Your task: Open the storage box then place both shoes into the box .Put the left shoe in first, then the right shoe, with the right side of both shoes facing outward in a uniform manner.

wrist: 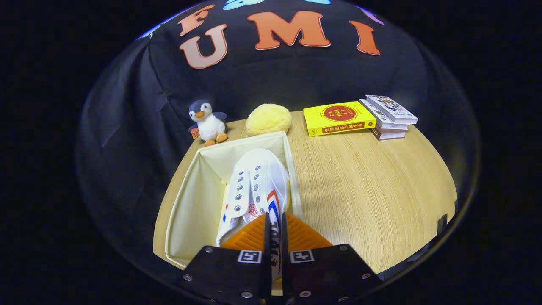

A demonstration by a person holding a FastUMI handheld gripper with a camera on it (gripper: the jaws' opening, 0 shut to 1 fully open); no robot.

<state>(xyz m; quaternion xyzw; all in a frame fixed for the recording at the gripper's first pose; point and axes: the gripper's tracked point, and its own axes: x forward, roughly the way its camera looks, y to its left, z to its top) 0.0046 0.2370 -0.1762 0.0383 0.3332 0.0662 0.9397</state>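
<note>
Gripper view: gripper pinched white shoe over storage box; thin heel grip risked twisting, slipping.

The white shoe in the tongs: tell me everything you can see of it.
The white shoe looks like canvas, with metal eyelets, no laces visible, and red and blue stripes on its sides. It points away, toe toward the box's far wall, inside the open cream storage box along its right wall. The tongs pinch its heel.

White shoe inside open box
</note>
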